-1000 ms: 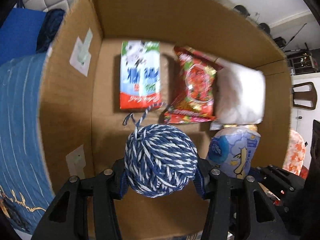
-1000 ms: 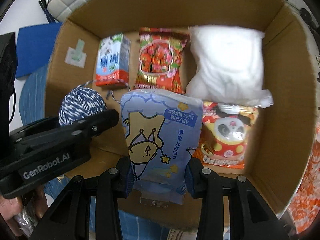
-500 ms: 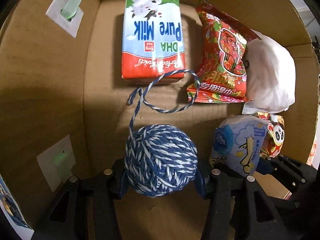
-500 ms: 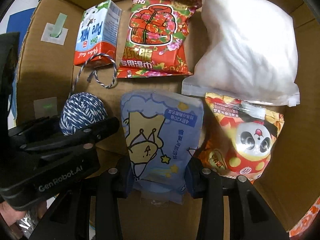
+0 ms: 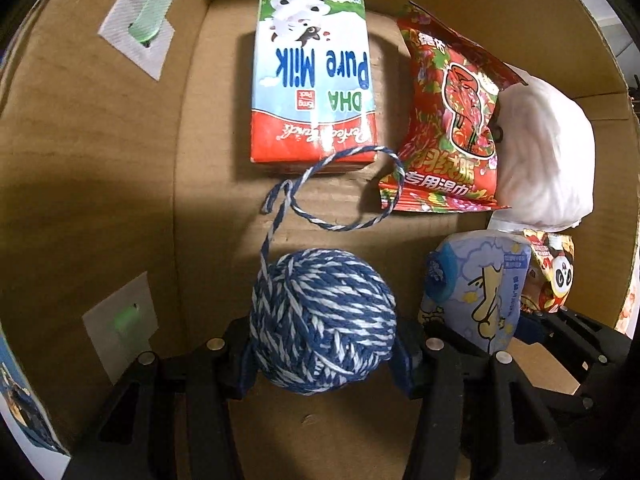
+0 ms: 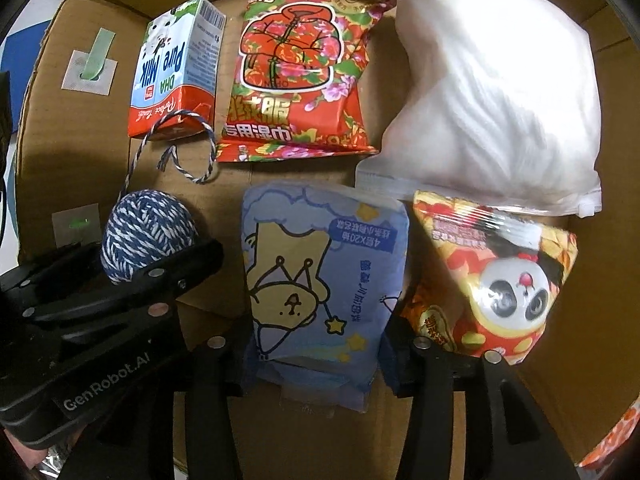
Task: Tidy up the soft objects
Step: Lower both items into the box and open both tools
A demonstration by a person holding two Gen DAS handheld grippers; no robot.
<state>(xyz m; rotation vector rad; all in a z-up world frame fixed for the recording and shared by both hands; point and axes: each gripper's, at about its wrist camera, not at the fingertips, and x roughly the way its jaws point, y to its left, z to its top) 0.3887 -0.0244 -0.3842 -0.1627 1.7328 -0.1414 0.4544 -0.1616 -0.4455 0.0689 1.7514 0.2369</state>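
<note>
Down inside the big cardboard box (image 6: 580,320), the left gripper (image 5: 324,356) has its jaws clamped on the blue and white yarn ball (image 5: 322,320), and the right gripper (image 6: 316,352) has its jaws clamped on the blue tissue pack (image 6: 320,280), both low over the box floor. The yarn's loose tail (image 5: 340,192) lies over the milk carton (image 5: 312,76) and could snag and pull it, and the tissue pack could bump the panda bag (image 6: 504,280) just beside it. From biggest to smallest, the box also holds a white pillow bag (image 6: 496,88) and a red flower bag (image 6: 300,64).
</note>
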